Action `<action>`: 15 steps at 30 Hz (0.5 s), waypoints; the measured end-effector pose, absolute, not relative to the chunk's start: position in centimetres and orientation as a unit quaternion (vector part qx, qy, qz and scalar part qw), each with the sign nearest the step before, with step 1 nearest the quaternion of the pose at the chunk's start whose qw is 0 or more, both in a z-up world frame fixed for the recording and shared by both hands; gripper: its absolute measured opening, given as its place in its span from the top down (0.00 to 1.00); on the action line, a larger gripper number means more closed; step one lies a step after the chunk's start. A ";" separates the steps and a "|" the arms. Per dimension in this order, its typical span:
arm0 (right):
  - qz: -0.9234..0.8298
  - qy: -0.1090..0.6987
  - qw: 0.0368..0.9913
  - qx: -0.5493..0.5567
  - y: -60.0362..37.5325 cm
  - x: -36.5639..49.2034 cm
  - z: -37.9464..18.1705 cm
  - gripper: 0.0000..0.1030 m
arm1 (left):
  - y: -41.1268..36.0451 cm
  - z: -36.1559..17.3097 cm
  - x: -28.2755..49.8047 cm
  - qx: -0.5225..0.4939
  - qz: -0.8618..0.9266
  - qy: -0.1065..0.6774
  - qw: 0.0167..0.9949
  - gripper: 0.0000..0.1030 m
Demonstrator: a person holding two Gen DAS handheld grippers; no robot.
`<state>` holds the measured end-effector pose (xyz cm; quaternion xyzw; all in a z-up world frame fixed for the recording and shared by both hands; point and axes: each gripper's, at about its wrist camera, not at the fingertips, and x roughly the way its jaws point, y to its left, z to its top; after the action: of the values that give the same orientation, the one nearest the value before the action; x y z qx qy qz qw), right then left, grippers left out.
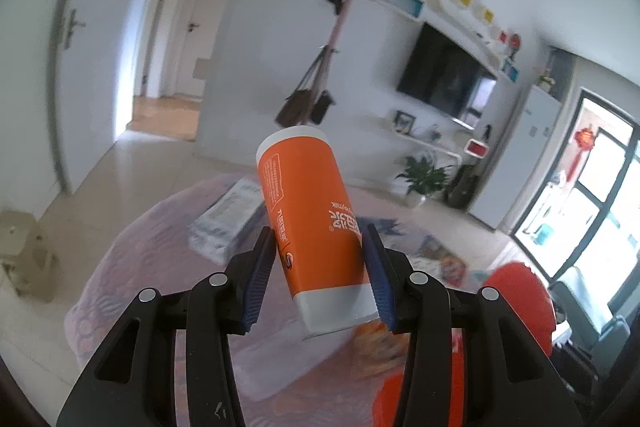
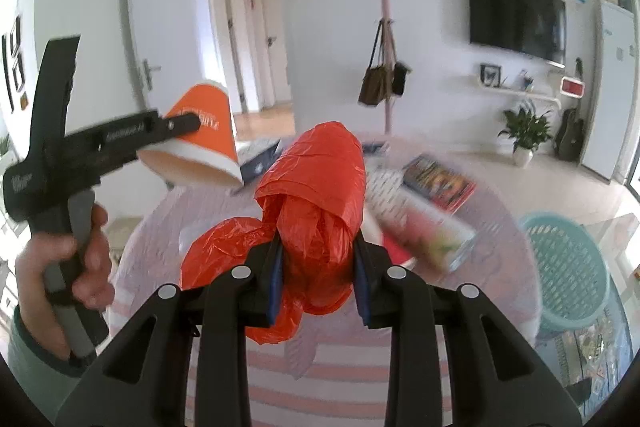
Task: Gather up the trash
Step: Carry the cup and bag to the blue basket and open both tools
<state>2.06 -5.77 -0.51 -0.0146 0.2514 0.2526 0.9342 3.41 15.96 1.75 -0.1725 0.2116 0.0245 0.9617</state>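
The left gripper (image 1: 320,259) is clamped on an orange cup (image 1: 312,223), pads against the cup's sides; the cup is tilted, white open rim toward the camera, held in the air above the table (image 1: 140,267). The right gripper (image 2: 318,263) is closed on a bunched red bag (image 2: 320,195), which stands up between its pads. Left of it, a hand (image 2: 64,267) holds the left gripper (image 2: 188,123) with the cup (image 2: 200,131). Beyond the bag lie books (image 2: 438,179); a teal basket (image 2: 568,267) stands to the right.
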 end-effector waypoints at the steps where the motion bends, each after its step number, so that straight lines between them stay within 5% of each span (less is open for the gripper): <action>1: 0.246 0.243 0.938 -0.010 -6.4 2.3 0.1 0.75 | 15.3 2.2 3.6 -0.169 0.019 0.206 0.964 0.58; 15: 0.096 0.192 0.976 0.045 -19.0 8.1 2.6 0.75 | 3.8 4.8 9.1 -0.118 -0.078 0.189 0.972 0.58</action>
<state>8.05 -18.99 2.58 0.0455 0.1921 0.0955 0.9757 9.10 3.78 4.81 -0.1179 0.1895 -0.0782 0.9716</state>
